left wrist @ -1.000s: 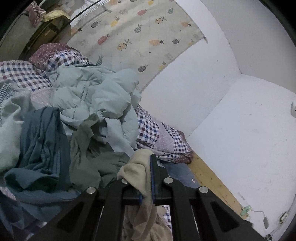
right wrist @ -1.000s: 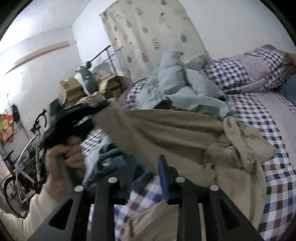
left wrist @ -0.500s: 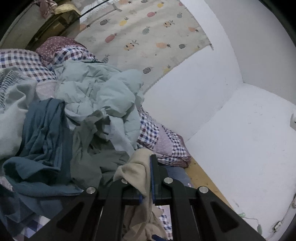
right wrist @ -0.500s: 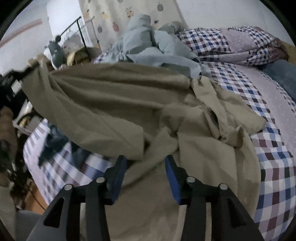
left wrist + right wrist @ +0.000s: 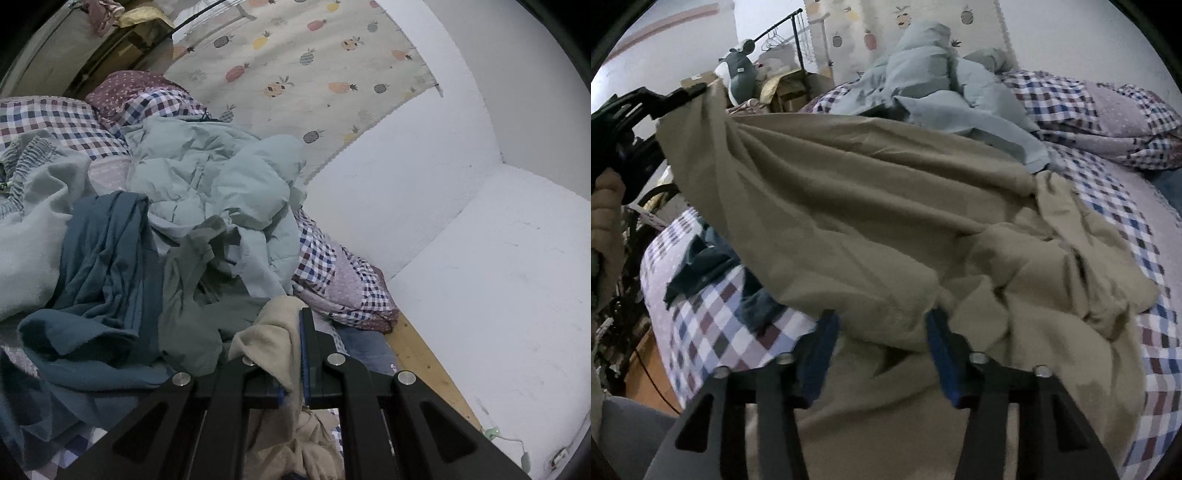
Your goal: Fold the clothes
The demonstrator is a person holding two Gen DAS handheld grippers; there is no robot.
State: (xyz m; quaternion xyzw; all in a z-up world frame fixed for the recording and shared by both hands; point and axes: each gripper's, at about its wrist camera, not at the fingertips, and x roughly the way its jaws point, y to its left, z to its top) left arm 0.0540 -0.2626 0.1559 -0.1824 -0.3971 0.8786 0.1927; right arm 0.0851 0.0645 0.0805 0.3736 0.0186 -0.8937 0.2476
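Over the bed (image 5: 1108, 206) our right claw (image 5: 882, 354) has dropped — closing around the beige garment (image 5: 868, 206); left claw (image 5: 293, 354) stays clenched on its corner.

The big garment (image 5: 886, 221) is plain khaki-beige. Bedsheet (image 5: 716, 332) under it is checked in white, navy and maroon over pale lilac. Far pile: a pale mint-blue jacket (image 5: 207, 177), a teal top (image 5: 99, 266). Curtain (image 5: 314, 70) is cream with pastel pineapples. Gripper pads (image 5: 938, 339) are blue.
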